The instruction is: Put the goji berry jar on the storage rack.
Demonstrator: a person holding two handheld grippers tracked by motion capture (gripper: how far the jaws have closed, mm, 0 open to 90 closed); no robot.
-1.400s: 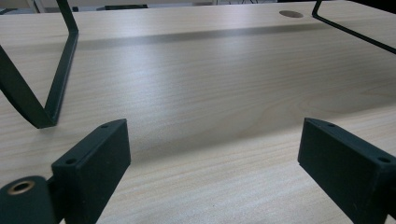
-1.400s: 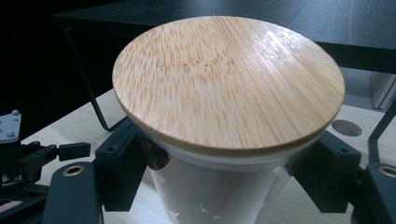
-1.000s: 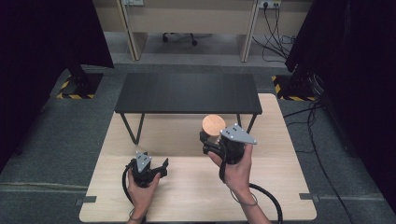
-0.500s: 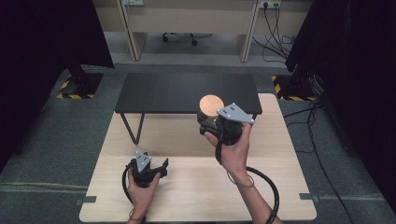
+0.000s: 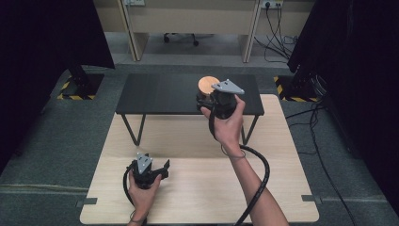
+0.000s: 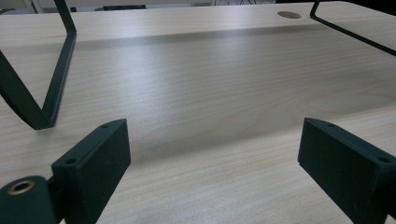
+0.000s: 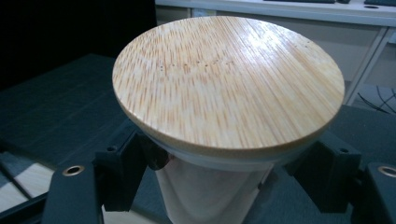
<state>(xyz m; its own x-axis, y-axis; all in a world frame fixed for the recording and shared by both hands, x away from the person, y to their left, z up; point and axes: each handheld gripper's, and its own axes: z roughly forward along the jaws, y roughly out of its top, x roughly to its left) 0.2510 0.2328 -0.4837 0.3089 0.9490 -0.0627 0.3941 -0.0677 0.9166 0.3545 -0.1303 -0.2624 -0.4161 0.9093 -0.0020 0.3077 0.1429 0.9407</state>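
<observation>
Right gripper [image 5: 207, 100]: it is pinching a pale jar [image 7: 210, 196] just under its round wooden lid [image 7: 229, 86], a jaw pressing on either side of the body.
Where the jar is: it is hanging in the air over the black shelf [image 5: 160, 92], near that shelf's right end and towards its front edge — not resting on anything that I can see.
Left gripper [image 5: 160, 170]: its jaws are standing spread wide with nothing between them, sitting low on the desk [image 5: 197, 188] near the front edge, left of centre.
Risk – slipping: the jaws are gripping a smooth, tapering wall; in my judgement the jar could be sliding down through them if the squeeze eases.
Risk – lid: the lid is overhanging the jaws, and whether it is fixed I cannot tell — a tilt could be tipping it off.
Risk – setting down: the jar's base is hidden, so it could be catching the shelf's front edge and toppling onto the desk below.
</observation>
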